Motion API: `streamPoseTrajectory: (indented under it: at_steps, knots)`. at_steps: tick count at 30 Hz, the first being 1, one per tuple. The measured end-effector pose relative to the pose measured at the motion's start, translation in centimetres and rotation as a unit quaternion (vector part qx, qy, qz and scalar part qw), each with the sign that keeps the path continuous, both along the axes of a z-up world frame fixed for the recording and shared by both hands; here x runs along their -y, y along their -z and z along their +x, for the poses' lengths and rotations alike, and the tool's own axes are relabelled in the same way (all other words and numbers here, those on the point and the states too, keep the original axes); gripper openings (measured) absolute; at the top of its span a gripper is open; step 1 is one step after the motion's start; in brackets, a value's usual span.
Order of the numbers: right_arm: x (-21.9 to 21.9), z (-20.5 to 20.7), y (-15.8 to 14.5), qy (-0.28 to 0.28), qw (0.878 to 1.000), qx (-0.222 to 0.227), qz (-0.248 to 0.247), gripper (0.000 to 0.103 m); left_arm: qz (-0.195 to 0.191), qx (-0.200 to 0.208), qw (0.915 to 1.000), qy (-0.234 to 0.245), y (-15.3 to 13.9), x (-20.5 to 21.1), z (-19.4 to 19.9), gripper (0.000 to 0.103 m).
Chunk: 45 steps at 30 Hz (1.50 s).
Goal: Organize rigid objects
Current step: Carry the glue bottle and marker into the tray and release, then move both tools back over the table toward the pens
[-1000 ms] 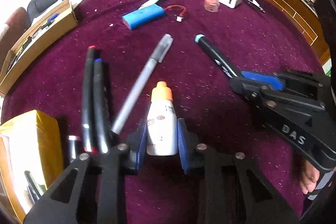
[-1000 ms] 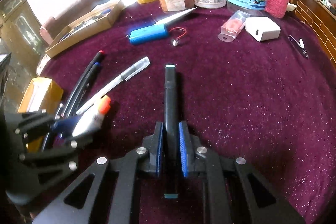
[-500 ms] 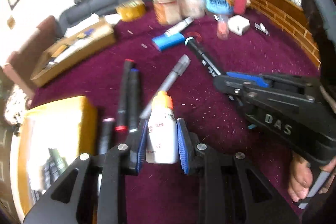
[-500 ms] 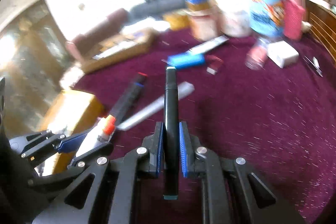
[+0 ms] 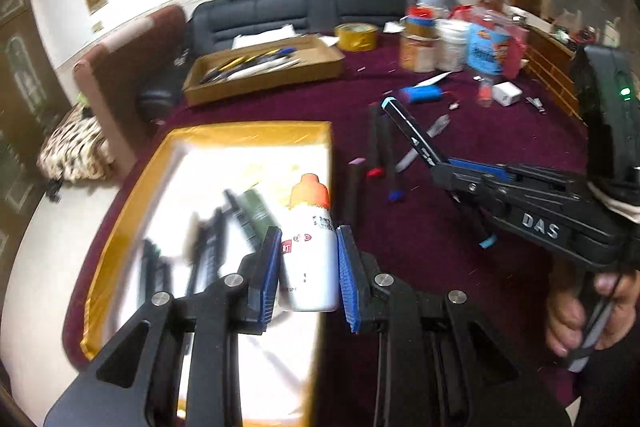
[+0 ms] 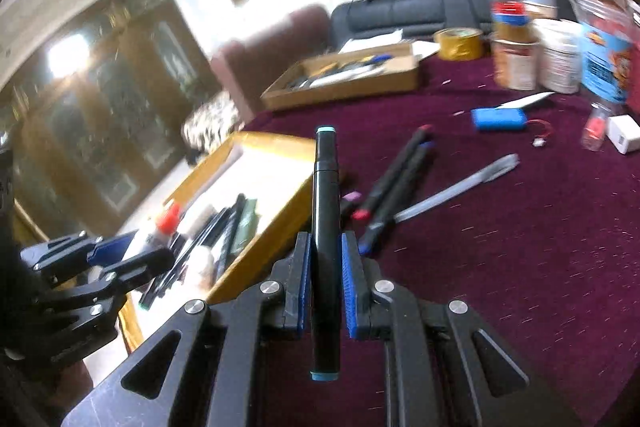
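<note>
My left gripper is shut on a small white bottle with an orange cap and holds it over the yellow-rimmed open box, which has several pens inside. My right gripper is shut on a black marker with teal ends, lifted above the purple tablecloth just right of the box. In the left wrist view the right gripper and its marker hang at the right. In the right wrist view the left gripper is over the box at the left.
Black markers and a grey pen lie on the cloth beside the box. A blue battery pack, white adapter, jars, tape roll and a cardboard tray of pens stand farther back.
Both grippers have lifted their objects off the cloth and swung left; the bottle now hangs over the yellow box and the marker beside it.
</note>
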State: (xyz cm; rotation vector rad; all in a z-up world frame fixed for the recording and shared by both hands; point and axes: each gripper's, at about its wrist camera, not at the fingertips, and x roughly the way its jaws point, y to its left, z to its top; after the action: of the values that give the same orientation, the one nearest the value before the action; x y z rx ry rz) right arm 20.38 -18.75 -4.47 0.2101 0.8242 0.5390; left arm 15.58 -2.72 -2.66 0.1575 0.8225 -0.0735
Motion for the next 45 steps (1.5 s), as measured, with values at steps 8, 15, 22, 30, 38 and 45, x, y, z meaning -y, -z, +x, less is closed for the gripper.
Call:
streamPoseTrajectory:
  at_steps: [8, 15, 22, 30, 38, 45]
  knots:
    - [-10.2, 0.3, -0.2, -0.06, 0.998, -0.002, -0.029, 0.014, -0.001, -0.003, 0.9984, -0.057, 1.4, -6.5, 0.2, 0.025]
    - [-13.7, 1.9, 1.1, -0.06, 0.996, -0.007, -0.069, 0.014, -0.003, -0.013, 0.9967, -0.08, 3.0, -10.1, 1.1, 0.025]
    - [-14.8, 3.0, 2.7, -0.041, 0.995, -0.023, -0.092, 0.014, -0.008, -0.028, 0.9961, -0.083, 4.4, -12.0, 2.4, 0.025]
    - [-14.6, 4.3, 3.7, -0.029, 0.994, -0.036, -0.096, 0.014, -0.055, -0.078, 0.9931, -0.068, 5.5, -13.7, 5.2, 0.025]
    - [-15.7, 3.8, 4.3, -0.06, 0.991, -0.027, -0.113, 0.014, -0.083, -0.105, 0.9891, -0.061, 6.9, -14.2, 6.5, 0.027]
    - [-10.3, 3.6, 1.3, -0.032, 0.999, -0.028, -0.016, 0.03, -0.09, -0.085, 0.991, -0.05, 5.3, -13.2, 4.6, 0.041]
